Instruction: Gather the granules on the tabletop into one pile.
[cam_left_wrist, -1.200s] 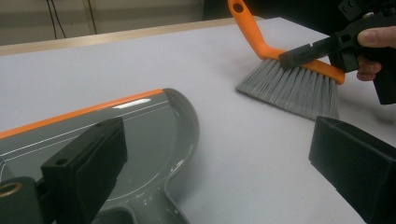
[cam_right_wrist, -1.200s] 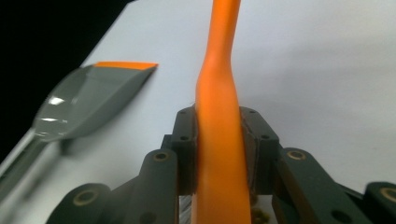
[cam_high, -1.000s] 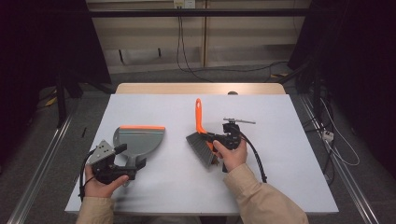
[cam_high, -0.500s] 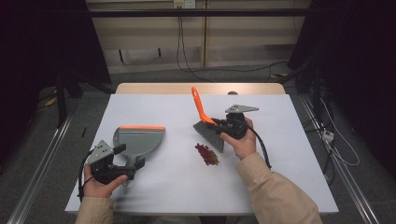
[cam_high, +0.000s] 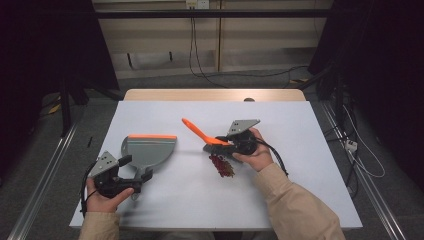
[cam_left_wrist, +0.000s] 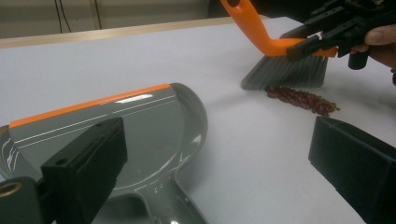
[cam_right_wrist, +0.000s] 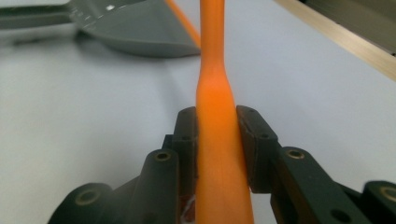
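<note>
The right tool is squeezed tight on the orange handle of the brush. The pads press it from both sides. The grey bristles sit on the white bench, just beside a little pile of red bits.

The left tool is wide open, holding nothing. Its tips are by the dustpan handle, and the pan lies flat, well apart from the pile.

The brush looks light, with a stiff, smooth handle that could slip, so a firm grip near the bristles is best. The bits look small, light and easy to scatter. The pan looks light, stiff plastic; its thin handle is the place to grab.
</note>
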